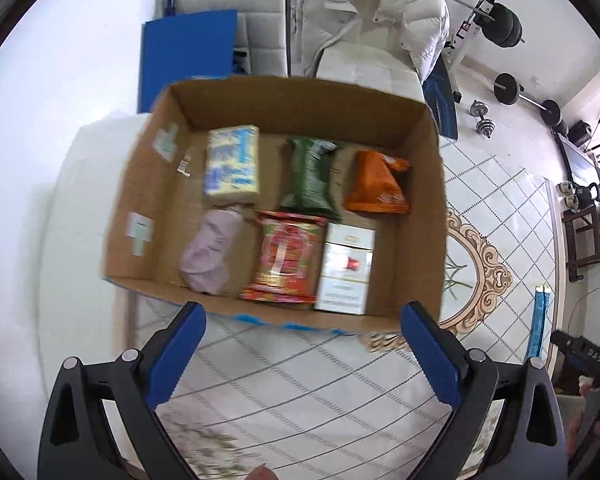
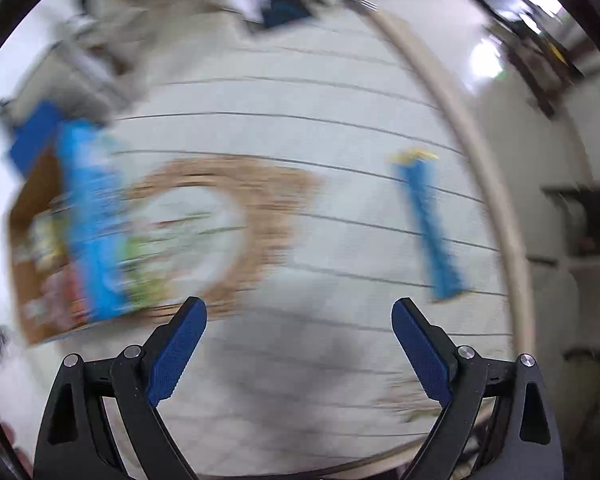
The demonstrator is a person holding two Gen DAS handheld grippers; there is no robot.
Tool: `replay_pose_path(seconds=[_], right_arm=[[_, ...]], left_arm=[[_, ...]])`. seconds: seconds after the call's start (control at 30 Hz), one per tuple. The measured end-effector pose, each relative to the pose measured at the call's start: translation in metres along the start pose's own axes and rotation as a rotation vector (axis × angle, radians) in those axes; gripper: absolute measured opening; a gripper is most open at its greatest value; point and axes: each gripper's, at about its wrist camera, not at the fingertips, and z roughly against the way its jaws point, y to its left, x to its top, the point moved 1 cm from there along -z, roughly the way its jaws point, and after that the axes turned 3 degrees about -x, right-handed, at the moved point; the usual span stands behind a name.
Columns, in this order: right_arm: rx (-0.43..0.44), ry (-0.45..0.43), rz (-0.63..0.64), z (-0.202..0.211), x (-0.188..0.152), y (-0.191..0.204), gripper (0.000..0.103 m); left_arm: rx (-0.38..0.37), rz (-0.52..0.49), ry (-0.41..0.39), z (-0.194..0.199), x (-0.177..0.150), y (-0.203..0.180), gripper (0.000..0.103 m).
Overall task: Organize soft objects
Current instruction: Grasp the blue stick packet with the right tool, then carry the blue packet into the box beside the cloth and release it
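Note:
In the left wrist view an open cardboard box (image 1: 416, 184) sits on the tiled floor. Inside lie a yellow-blue pack (image 1: 233, 164), a green bag (image 1: 312, 178), an orange bag (image 1: 378, 186), a lilac soft bundle (image 1: 210, 256), a red pack (image 1: 286, 262) and a white carton (image 1: 346, 270). My left gripper (image 1: 302, 352) is open and empty, just in front of the box's near wall. My right gripper (image 2: 298, 344) is open and empty above the floor. A long blue packet (image 2: 430, 224) lies on the floor ahead of it; it also shows in the left wrist view (image 1: 539, 320). The right wrist view is blurred; the box (image 2: 32, 216) shows at its left.
Behind the box stand a chair with a blue folder (image 1: 188, 54) and a chair draped with a white puffer jacket (image 1: 374, 20). Dumbbells (image 1: 484, 118) and a barbell rack (image 1: 500, 28) lie at the right. A round floor ornament (image 1: 480, 276) is beside the box.

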Motion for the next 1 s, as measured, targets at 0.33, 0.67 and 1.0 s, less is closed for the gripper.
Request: replay_pose_path(seconds=[0.33, 0.67, 1.0], right_arm=[[-0.056, 0.183, -0.074, -0.125, 0.034, -0.074, 0.096], [-0.046, 0.168, -0.037, -0.117, 0.025, -0.062, 0.017], [0.165, 0.088, 0.178, -0.029, -0.028, 0.041, 0.014]], left_arm=[[0.103, -0.003, 0.080, -0.064, -0.010, -0.072, 0.100], [0.116, -0.009, 0.066, -0.059, -0.009, -0.080, 0.100], [0.015, -0.075, 0.058, -0.014, -0.012, -0.059, 0.100]])
